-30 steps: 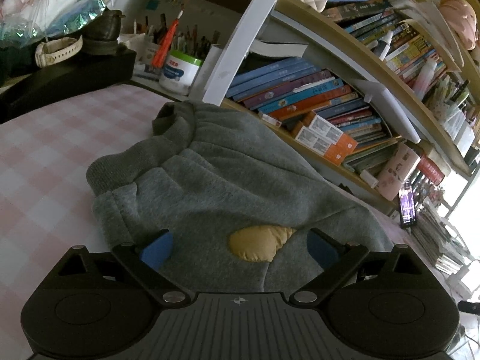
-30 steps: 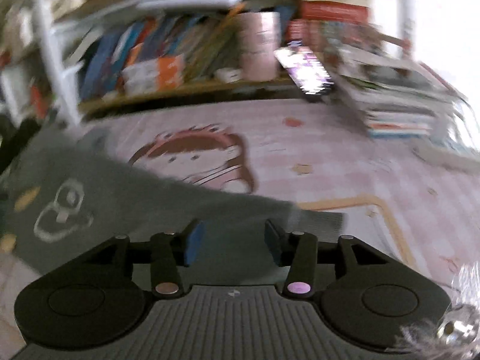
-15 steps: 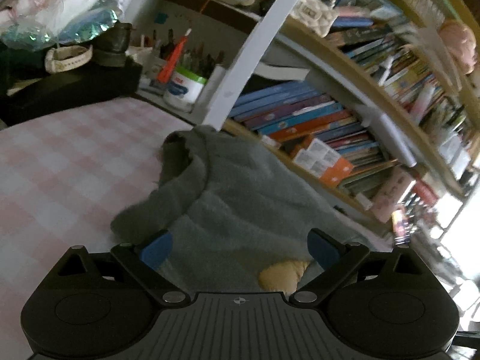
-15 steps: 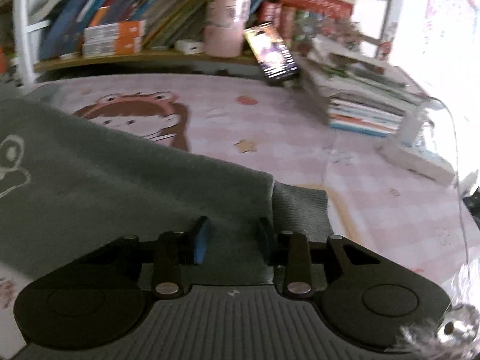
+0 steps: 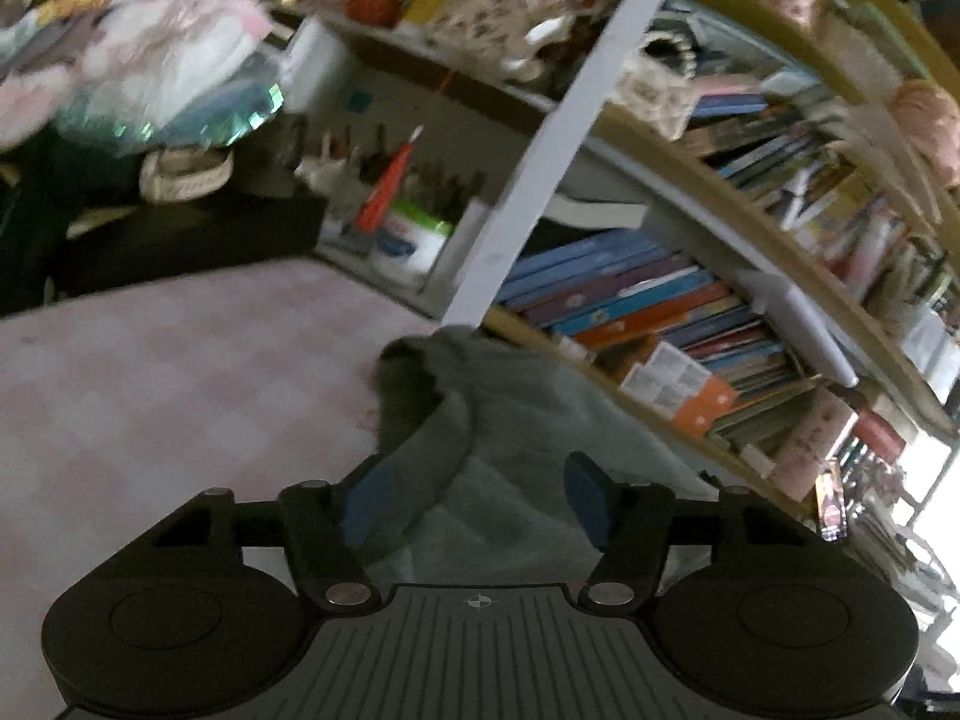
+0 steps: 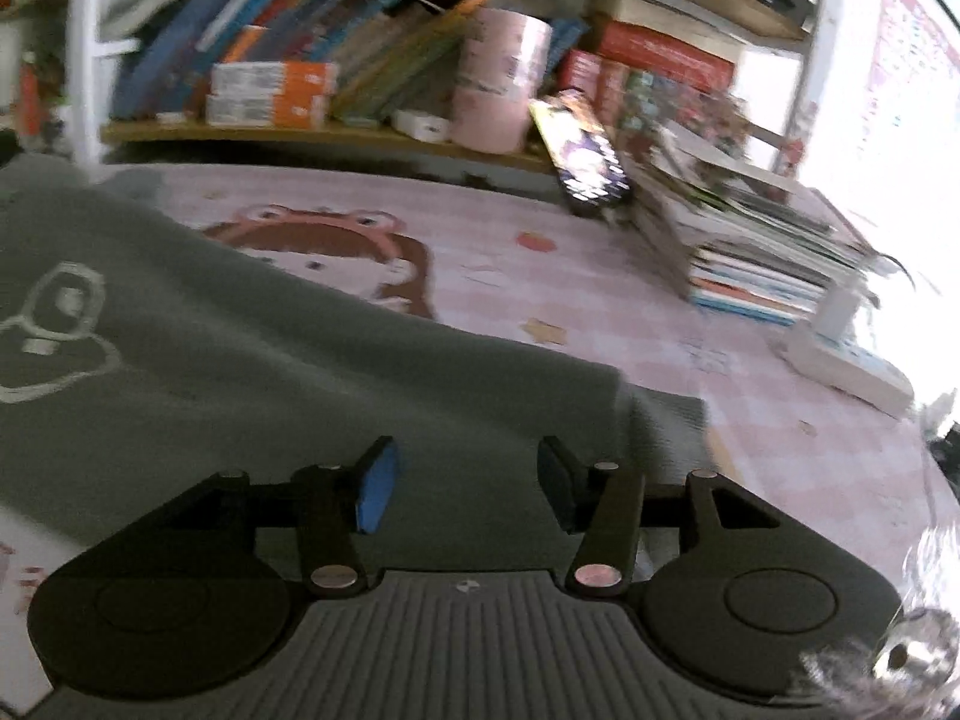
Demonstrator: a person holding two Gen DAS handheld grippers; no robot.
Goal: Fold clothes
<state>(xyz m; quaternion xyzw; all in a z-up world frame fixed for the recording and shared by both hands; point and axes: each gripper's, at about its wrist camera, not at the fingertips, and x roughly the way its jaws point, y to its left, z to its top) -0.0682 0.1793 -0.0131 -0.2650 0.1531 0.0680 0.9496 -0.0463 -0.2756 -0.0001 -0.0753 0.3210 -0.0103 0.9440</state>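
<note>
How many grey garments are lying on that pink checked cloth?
1: a grey fleece sweatshirt lying by the bookshelf; the right view shows its white-outlined drawing and cuffed sleeve. Others may be out of view.

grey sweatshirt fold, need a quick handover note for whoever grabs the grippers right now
Left gripper: jaws closing around a bunched ridge of the grey sweatshirt; no firm pinch visible yet.
Right gripper: jaws opening, hovering over the sleeve near its cuff; nothing held.
Sweatshirt lies on the pink checked cloth, spread flat on the right side, rumpled on the left, beside the bookshelf.
Done: garment laid out, sleeve stretched sideways.
Left: finish the left grip, fold the sleeves and body, probably the rumpled side first.
</note>
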